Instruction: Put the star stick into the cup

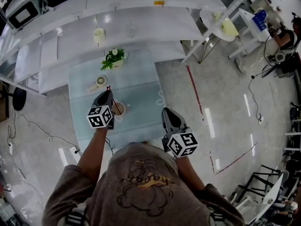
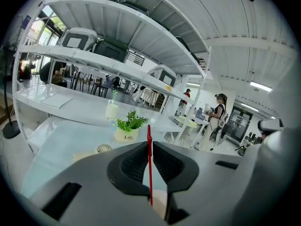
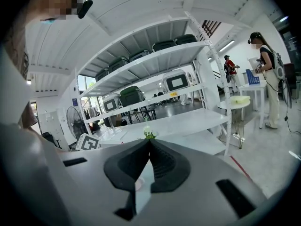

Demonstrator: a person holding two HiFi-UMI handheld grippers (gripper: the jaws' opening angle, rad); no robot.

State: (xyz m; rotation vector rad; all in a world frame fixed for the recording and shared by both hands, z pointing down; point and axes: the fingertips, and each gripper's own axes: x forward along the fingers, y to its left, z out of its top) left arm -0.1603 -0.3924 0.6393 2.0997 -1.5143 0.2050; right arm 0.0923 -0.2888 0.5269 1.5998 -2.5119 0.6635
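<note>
Ok, left gripper [image 1: 108,93] first: its jaws are clamped on the star stick [image 2: 149,166], with the marker cube nearest the person's forearm. In the left gripper view the stick is a thin, bright red rod. It stands upright, pinched right on the jaw centreline, and its top pokes just past the jaw tips. From the head view only the top end [image 1: 108,87] shows, as a small red blob. Too small to confirm a star shape.

The stick's lower end drops through the jaw gap toward the cup [image 1: 118,108], a small, round, light-coloured cup with a brownish inside. The cup sits on the table [image 1: 136,91] just beside the left gripper's right side. Can't tell whether the stick tip is inside the rim.

The right gripper [image 1: 167,112] is well apart from the cup, over the table's near right edge. In the right gripper view its jaws [image 3: 149,141] meet at the tips with nothing between them.

The table has a pale blue glass top. Beyond the cup a small round fan [image 1: 100,81] lies on it. Farther back stands a potted plant [image 1: 114,58], green leaves in a white pot.

Behind the table is a long white shelf [image 1: 141,25] with a pale cylinder [image 1: 98,35] on it. Upper shelf levels carry grey cases [image 2: 110,48].

In the far background a person [image 3: 265,79] stands at a white table.
</note>
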